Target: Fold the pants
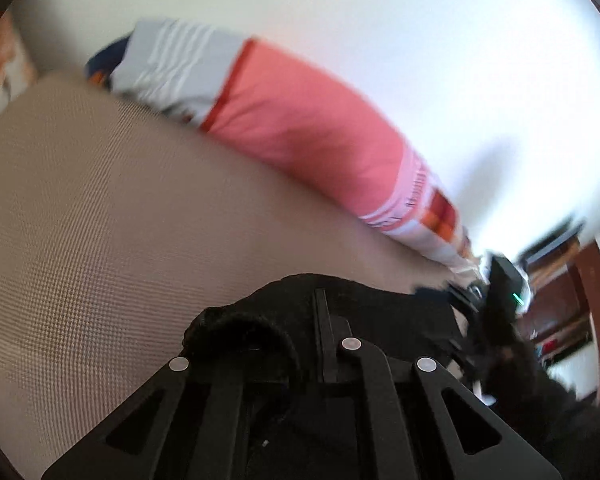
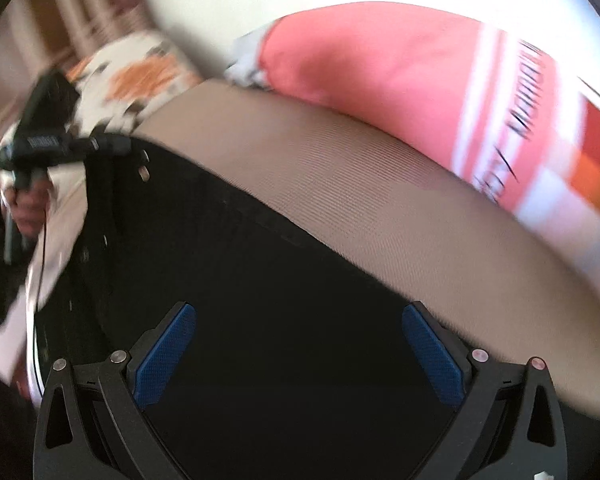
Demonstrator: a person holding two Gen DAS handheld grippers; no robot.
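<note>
The black pants (image 2: 268,280) lie spread on a beige textured bed cover (image 2: 360,184). In the right wrist view my right gripper (image 2: 300,344) is open just above the pants, its blue pads (image 2: 166,356) wide apart with nothing between them. In the left wrist view my left gripper (image 1: 320,320) is shut on a bunched fold of the black pants (image 1: 260,328), held over the beige cover (image 1: 100,240). The left gripper also shows in the right wrist view (image 2: 112,146) at the pants' far left edge. The right gripper shows blurred in the left wrist view (image 1: 496,292).
A long pink and grey bolster pillow (image 1: 300,120) lies along the white wall behind the bed; it also shows in the right wrist view (image 2: 400,68). A floral orange pillow (image 2: 140,72) sits at the far left. Dark wooden furniture (image 1: 560,300) stands at the right.
</note>
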